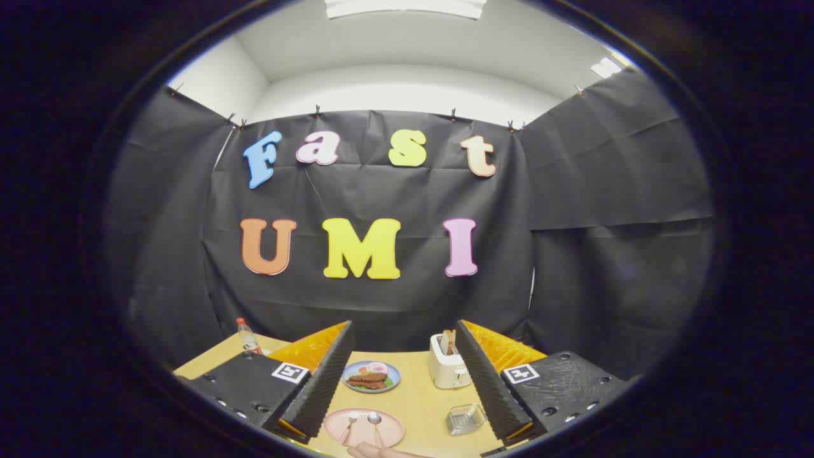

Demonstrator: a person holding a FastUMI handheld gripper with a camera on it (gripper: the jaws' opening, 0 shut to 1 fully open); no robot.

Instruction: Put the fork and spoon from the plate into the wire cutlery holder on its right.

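Hovering, gripper (pixel 394 388) fingers spread wide, low-centre above pink plate (pixel 391 436) holding fork (pixel 349 427) and spoon (pixel 375 425), probably light, stiff, slippery—handles suiting pinching; wire cutlery holder (pixel 465 419) waiting rightward.

A staged recording booth, not a real kitchen: black cloth (pixel 381 305) clipped up as walls under a white ceiling (pixel 407 57), with a small worktop (pixel 416 397) set with a toaster (pixel 448 369) and plates of food (pixel 371 376)
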